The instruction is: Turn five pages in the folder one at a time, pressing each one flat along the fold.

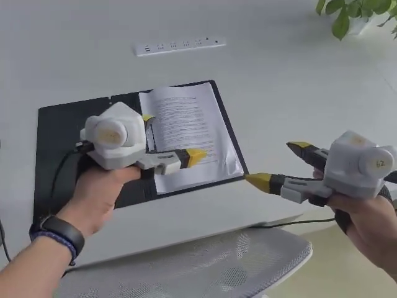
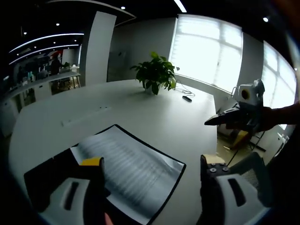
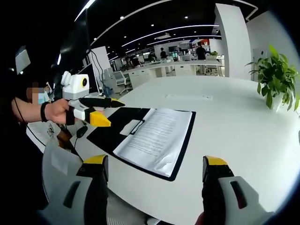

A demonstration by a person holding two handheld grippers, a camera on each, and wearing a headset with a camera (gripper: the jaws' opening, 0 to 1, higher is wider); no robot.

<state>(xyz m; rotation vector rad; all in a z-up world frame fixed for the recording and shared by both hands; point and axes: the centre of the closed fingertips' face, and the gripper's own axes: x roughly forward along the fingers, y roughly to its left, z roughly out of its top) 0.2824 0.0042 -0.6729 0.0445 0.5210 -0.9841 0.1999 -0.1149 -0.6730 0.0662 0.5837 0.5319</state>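
Folder (image 1: 62,130): black, open, lying flat on the white table (image 1: 291,81), centre-left of the head view. Its left half is bare black cover. The right half carries a printed page (image 1: 186,124) of dense text lines. The page lies flat, and its lower edge has a glossy sheen in the right gripper view. A small pale piece sits at the page's inner edge by the spine; I cannot tell what it is.

Left gripper (image 1: 171,136): in my left hand, middle of the head view, overlapping the folder's spine area in the picture. Jaws stand wide apart, holding nothing. The right gripper view shows it raised above the table, clear of the folder.

Right gripper (image 1: 277,162): lower right of the head view, past the table's near edge and above the mesh chair (image 1: 217,261). Jaws spread, nothing between them.

Power strip (image 1: 180,46) in the upper centre, beyond the folder. Plant (image 1: 347,15) in the upper right corner.
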